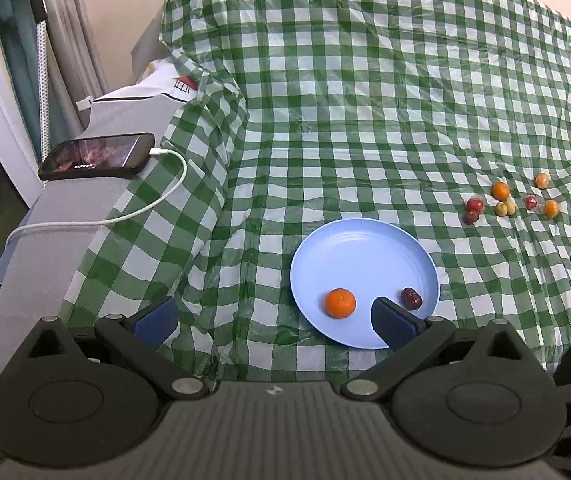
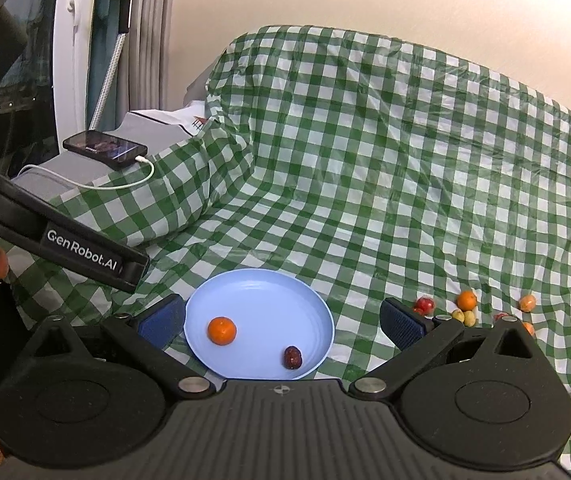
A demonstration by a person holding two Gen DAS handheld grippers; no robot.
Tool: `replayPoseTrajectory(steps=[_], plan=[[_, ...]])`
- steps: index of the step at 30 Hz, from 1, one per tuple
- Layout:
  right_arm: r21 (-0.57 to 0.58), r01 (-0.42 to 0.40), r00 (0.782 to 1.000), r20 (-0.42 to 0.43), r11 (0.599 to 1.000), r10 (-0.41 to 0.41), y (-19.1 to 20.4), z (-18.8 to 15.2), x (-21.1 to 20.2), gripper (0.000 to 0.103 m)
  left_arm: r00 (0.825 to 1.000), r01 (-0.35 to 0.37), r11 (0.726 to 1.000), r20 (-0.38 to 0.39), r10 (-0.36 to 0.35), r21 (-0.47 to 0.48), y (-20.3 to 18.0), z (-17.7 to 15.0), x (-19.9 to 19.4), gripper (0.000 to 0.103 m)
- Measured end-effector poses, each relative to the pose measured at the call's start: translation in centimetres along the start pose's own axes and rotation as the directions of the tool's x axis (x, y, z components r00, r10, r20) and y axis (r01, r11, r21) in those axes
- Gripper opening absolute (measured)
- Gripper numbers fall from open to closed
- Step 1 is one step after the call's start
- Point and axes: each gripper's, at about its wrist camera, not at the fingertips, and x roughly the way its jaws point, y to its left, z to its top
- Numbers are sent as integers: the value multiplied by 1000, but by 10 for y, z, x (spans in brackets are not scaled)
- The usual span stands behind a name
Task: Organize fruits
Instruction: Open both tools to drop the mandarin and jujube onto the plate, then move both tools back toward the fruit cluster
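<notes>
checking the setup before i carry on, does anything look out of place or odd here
Nothing is spilled or damaged. The round light-blue plate holds only an orange mandarin and a dark red date; the other small fruits lie loose on the rumpled green-and-white checked tablecloth. A black phone on a white charging cable sits at the edge.

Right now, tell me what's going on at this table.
A person is sorting fruit with a hand-held gripper in each hand. The blue plate already holds an orange and a dark red fruit. More small fruits wait on the checked cloth beside it. The left gripper and the right gripper are both open and empty, near the plate.
</notes>
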Motion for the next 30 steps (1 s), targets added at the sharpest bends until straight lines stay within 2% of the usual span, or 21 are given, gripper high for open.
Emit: replayPoseTrajectory(steps=[3, 7, 13, 21, 30], plan=[[-1, -2, 1000, -3, 1000, 2, 0, 0, 0, 102, 1000, -5, 1000, 4, 5, 11, 0, 1, 1, 103], [-3, -8, 1000, -7, 1000, 8, 0, 0, 0, 102, 999, 39, 999, 6, -39, -5, 3, 2, 0, 103], [5, -10, 1000, -1, 1000, 11, 0, -1, 2, 102, 997, 53, 998, -46, -55, -27, 4, 5, 4, 103], [79, -2, 1000, -12, 997, 3, -12, -8, 5, 102, 996, 35, 999, -75, -37, -35, -6, 4, 10, 103], [176, 48, 999, -11, 983, -46, -46, -16, 11, 102, 990, 90, 996, -106, -90, -5, -37, 17, 22, 102]])
